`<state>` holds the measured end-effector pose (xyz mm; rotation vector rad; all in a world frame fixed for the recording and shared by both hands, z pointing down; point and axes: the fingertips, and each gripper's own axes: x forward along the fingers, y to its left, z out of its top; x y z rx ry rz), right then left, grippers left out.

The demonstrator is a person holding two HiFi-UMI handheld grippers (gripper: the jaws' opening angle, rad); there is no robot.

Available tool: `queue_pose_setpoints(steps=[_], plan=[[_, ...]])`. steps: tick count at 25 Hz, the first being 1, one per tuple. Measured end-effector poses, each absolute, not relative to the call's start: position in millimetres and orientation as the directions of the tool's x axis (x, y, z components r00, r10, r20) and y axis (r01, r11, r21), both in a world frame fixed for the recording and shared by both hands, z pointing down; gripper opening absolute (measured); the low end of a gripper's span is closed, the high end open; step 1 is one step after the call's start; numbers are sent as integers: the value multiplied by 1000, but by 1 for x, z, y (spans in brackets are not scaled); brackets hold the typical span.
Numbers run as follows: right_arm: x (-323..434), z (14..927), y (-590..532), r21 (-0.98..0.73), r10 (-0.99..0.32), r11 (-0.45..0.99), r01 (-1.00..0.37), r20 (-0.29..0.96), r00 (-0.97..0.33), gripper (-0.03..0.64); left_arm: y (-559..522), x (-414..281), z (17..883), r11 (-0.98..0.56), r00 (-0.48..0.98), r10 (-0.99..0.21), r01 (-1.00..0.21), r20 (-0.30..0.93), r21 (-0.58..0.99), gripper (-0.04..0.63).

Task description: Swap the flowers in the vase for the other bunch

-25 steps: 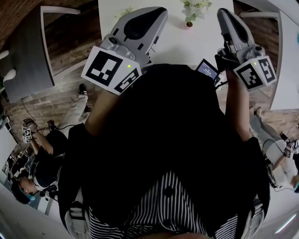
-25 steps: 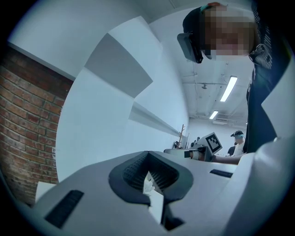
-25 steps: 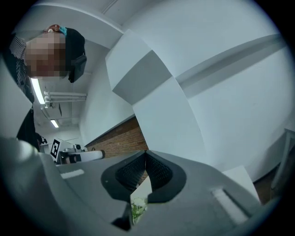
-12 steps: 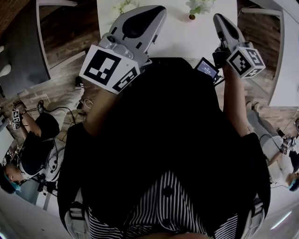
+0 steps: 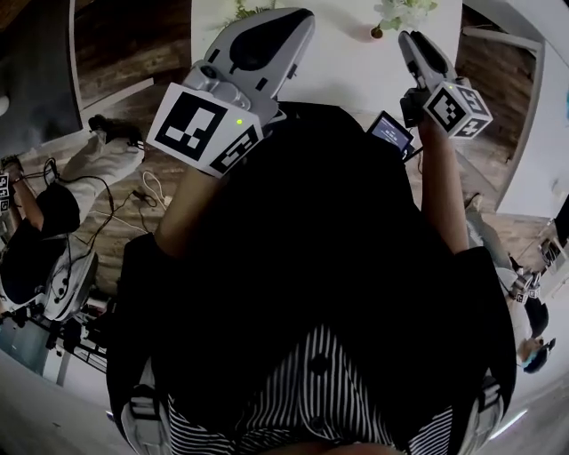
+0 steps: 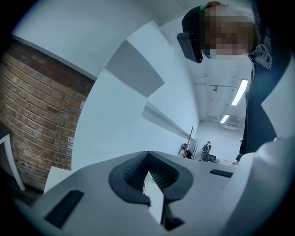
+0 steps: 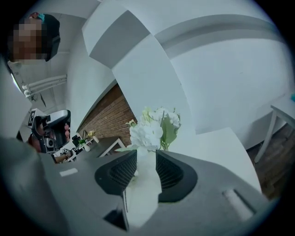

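1. The left tool rises at the upper middle of the head view, over the near edge of the white counter. Its marker cube faces the camera.
2. In the left gripper view, the left tool is clenched. Its ribbed pads meet at the tips with nothing between them, and a brick wall fills the left of the frame.
3. The right tool sits at the upper right of the head view, its tip near the vase.
4. The vase stands on the counter at the top edge of the head view, with the white flowers in it.
5. In the right gripper view, the right tool is released, its jaws apart. The white flowers stand beyond the tips, above the gap, and are not gripped.
6. The other bunch shows at the top edge of the head view, left of the left tool's tip and partly hidden behind it.
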<state>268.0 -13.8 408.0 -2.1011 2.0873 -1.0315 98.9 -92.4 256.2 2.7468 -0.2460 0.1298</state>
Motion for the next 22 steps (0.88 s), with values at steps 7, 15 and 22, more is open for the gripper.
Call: queue_pose_setpoints(steps=[7,15,22], plan=[[255,443,-40,-446,-837,-103,-889,522,-165,206,-110,71,255,-896,966,-220,-256,138,362,5],[262,487,-62,-386,-778,-165,-908,617,-121,232,-115,55,259,-878,949,-271,-312,161,363,5],[270,507,-65,-367,-760,-186,-912,641,-103,216,-114,45,265,-862,932,-315,-361,180,356,5]])
